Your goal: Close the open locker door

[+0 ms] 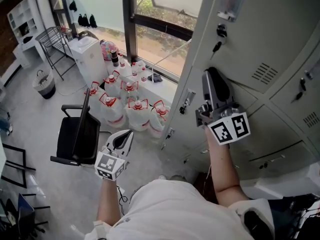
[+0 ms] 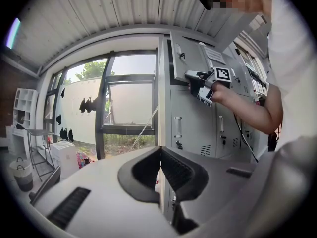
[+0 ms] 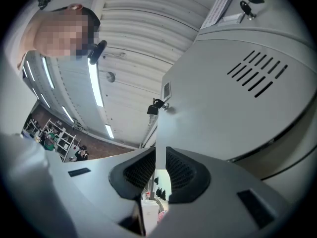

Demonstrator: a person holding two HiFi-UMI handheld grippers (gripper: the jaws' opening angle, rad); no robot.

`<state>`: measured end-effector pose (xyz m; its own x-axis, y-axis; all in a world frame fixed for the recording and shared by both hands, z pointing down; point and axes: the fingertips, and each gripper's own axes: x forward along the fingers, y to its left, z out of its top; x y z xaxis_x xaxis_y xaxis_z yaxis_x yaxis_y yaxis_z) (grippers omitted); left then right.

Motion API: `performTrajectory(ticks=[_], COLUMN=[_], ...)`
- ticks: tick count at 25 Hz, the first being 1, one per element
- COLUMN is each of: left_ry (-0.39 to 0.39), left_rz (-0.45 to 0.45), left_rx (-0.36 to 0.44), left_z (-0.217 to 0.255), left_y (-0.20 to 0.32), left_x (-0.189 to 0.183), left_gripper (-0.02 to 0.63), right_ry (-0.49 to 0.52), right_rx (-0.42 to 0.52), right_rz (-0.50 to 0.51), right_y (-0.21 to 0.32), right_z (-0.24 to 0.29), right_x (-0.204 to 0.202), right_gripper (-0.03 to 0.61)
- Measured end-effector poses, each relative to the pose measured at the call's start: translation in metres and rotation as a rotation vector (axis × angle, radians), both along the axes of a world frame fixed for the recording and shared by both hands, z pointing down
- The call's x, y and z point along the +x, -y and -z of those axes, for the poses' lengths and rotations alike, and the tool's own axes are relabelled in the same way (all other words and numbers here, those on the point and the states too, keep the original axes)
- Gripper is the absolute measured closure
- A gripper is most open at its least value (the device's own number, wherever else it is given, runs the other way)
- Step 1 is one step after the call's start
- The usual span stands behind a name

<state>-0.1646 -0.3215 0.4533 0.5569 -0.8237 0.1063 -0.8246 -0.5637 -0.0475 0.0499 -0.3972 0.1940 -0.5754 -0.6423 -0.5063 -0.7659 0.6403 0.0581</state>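
Observation:
The open grey locker door (image 1: 245, 49) has vent slots and a key hanging in its lock (image 3: 154, 106). My right gripper (image 1: 212, 75) is raised against it, and in the right gripper view the door's thin edge (image 3: 159, 133) runs between the black ribbed pads, which press on it from both sides. The left gripper view shows the same door (image 2: 185, 58) swung out from the locker bank with the right gripper (image 2: 192, 76) on it. My left gripper (image 1: 128, 133) hangs low at the left, away from the lockers. Its jaws (image 2: 159, 150) are shut on nothing.
Grey lockers (image 1: 280, 129) fill the right side. Several water jugs with red caps (image 1: 127, 106) stand on the floor by the window. A black chair (image 1: 77, 134) is at the left, with a white appliance (image 1: 90, 56) and a basket (image 1: 45, 84) behind it.

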Motion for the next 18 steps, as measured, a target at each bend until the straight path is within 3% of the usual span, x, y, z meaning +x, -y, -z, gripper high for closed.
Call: performTrajectory(ticks=[18], left_ry=[-0.002], left_rz=[0.053], left_rx=[-0.010], left_z=[-0.005], left_y=[0.029], left_x=[-0.003], left_gripper=[0.612], right_ry=[0.087], right_rx=[-0.073], right_rz=[0.040], right_y=[0.049], right_z=[0.006], right_x=[0.014], right_gripper=[0.535])
